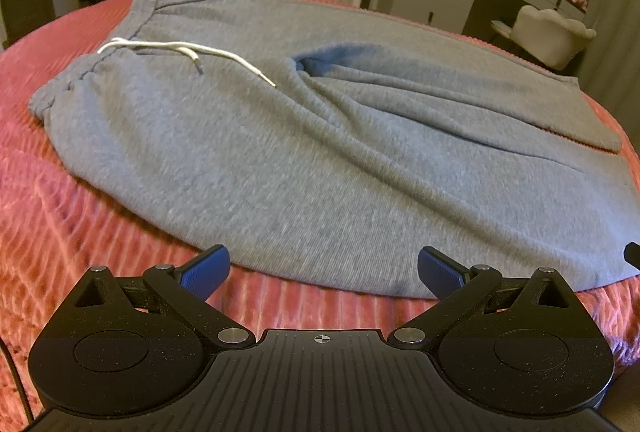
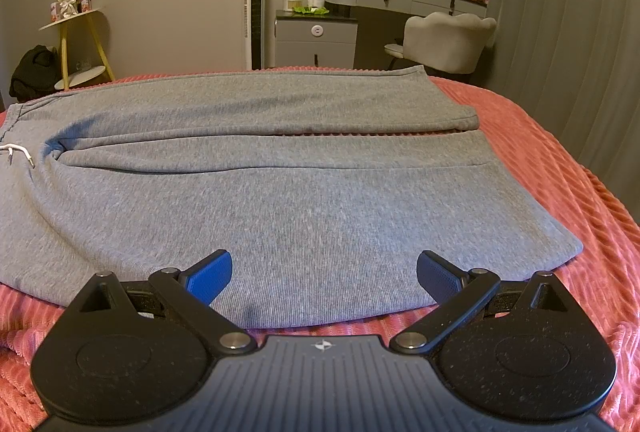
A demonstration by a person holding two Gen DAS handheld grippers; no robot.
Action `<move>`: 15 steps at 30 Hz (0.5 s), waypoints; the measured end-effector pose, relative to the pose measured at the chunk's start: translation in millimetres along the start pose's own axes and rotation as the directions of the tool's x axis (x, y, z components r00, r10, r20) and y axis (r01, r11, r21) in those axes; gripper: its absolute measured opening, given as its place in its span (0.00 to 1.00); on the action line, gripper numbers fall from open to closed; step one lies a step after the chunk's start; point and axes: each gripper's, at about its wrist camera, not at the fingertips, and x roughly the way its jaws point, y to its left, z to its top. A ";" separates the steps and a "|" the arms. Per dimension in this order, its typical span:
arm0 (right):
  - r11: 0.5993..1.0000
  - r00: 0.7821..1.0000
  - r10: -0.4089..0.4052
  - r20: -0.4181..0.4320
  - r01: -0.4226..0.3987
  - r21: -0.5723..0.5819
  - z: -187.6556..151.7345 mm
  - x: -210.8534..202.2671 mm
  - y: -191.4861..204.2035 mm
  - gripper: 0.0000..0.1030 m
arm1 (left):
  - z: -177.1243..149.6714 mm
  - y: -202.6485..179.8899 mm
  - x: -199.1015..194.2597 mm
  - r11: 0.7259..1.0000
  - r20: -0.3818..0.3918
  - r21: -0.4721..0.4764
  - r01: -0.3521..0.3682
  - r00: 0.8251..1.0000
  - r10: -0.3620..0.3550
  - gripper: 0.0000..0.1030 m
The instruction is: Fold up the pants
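While pants (image 2: 304, 200) lie flat, left claw (image 1: 323, 272) and right claw (image 2: 324, 274) gape, no writing legible

The pants (image 2: 280, 200) run off the right wrist view's left edge; the waistband is mostly unseen there.

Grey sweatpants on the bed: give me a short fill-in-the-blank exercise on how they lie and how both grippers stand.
1. The grey knit sweatpants lie spread flat on a ribbed ____ bedspread.
2. A ____ drawstring lies loose on the cloth below the waistband.
3. The left gripper and the right gripper both have their blue-padded jaws ____, holding nothing.

Missing words: pink; white; open
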 end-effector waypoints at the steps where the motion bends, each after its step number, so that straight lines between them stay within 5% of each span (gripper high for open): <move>1: 1.000 1.000 0.000 0.000 0.000 0.000 -0.2 -0.2 -0.2 0.96 | 0.1 0.0 0.1 1.000 0.001 0.000 0.000 1.000 0.000 1.00; 15: 1.000 1.000 0.000 0.001 0.000 0.000 -0.6 -0.8 -1.1 0.96 | -0.1 1.5 0.7 1.000 -0.003 -0.007 0.002 1.000 -0.002 1.00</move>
